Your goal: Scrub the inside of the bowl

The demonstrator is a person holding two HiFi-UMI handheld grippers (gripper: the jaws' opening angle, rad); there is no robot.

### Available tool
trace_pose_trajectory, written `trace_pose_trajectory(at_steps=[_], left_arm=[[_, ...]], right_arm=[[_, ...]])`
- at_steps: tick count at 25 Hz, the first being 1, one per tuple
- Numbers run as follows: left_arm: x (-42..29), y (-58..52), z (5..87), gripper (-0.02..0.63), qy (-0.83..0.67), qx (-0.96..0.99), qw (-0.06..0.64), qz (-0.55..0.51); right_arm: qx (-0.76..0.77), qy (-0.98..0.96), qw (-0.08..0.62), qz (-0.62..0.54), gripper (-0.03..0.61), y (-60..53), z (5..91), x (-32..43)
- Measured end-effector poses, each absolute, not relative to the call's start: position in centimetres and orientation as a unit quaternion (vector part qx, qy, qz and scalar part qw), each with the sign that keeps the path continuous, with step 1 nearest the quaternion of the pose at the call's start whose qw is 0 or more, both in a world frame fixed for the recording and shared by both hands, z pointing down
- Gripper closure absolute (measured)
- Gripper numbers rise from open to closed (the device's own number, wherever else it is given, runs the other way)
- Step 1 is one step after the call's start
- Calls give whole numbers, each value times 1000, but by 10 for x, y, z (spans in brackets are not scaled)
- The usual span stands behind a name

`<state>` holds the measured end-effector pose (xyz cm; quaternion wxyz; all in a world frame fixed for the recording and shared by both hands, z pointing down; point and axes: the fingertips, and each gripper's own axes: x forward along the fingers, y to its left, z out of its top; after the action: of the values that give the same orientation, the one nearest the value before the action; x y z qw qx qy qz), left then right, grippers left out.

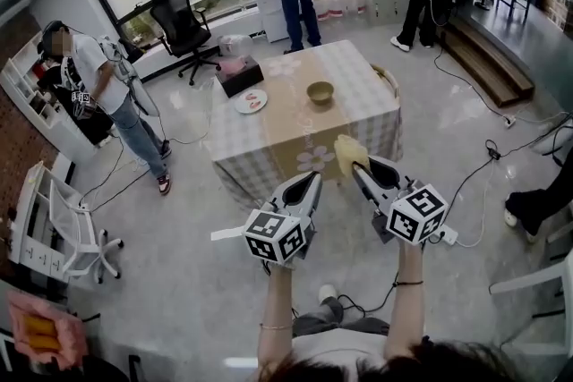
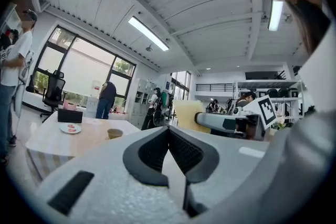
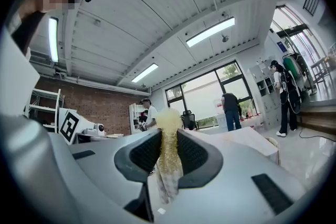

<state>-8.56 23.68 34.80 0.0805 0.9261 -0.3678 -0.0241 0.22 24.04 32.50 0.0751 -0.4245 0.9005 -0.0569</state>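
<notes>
The small olive-brown round bowl (image 1: 320,91) sits mid-table on the checked-cloth table (image 1: 367,72), nothing touching it. Well short of the bowl, the right gripper (image 1: 363,165) pinches a yellow scouring sponge (image 3: 169,139). The left gripper (image 1: 311,182) hangs beside it, jaws pressed together on nothing. Scrubbing hasn't begun, I'd say: next comes the approach, left steadying the rim. There's open cloth around the bowl, and a white plate (image 1: 252,101) lies well off its left.

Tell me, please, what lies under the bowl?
The bowl stands on a beige runner laid over a checked tablecloth. The tabletop itself is hidden by them.
</notes>
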Motion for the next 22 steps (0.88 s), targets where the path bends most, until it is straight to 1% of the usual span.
trace_pose_trajectory(at_steps=[5, 8, 14, 22], left_arm=[[-99, 202, 351, 603, -362, 928, 88, -24], [-101, 189, 352, 603, -352, 931, 91, -22], [-106, 173, 358, 603, -339, 935, 97, -21], [-103, 150, 365, 603, -330, 938, 107, -21]], right_arm=[[-435, 896, 60, -64, 499, 212, 335, -9], [-442, 893, 63, -65, 500, 199, 333, -13], [-453, 886, 68, -66, 499, 184, 335, -19], [-453, 887, 50, -69, 499, 167, 341, -20]])
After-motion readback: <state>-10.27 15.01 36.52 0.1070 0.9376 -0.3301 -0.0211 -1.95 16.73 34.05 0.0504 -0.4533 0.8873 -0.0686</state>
